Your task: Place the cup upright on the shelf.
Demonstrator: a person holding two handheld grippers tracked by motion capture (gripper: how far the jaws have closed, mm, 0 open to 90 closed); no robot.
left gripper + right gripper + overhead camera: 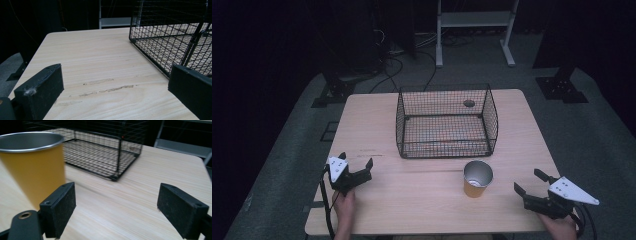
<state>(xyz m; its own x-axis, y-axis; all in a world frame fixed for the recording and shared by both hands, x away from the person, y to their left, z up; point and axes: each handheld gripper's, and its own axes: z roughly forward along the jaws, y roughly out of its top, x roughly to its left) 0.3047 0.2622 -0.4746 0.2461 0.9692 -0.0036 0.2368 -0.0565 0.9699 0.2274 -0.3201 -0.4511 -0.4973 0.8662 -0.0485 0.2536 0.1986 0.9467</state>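
Observation:
A black wire basket (446, 122) stands empty at the middle of the wooden table (372, 115). In front of it stands an upright orange cup (477, 179) with a metal inside. My left gripper (356, 161) is open near the table's front left, held by a hand, with bare wood between its jaws. My right gripper (528, 182) is open at the front right, a short way right of the cup. In the right gripper view the cup (32, 165) is just beyond the left jaw and the basket (100, 152) lies behind. The left gripper view has the basket (175, 42) at its right.
A small dark hole (469, 103) marks the table behind the basket. Beyond the table a white metal frame (474, 30) and cables lie on the grey floor. Black stand bases (562, 87) sit at both far corners. Faint scuffs (107, 88) mark the wood.

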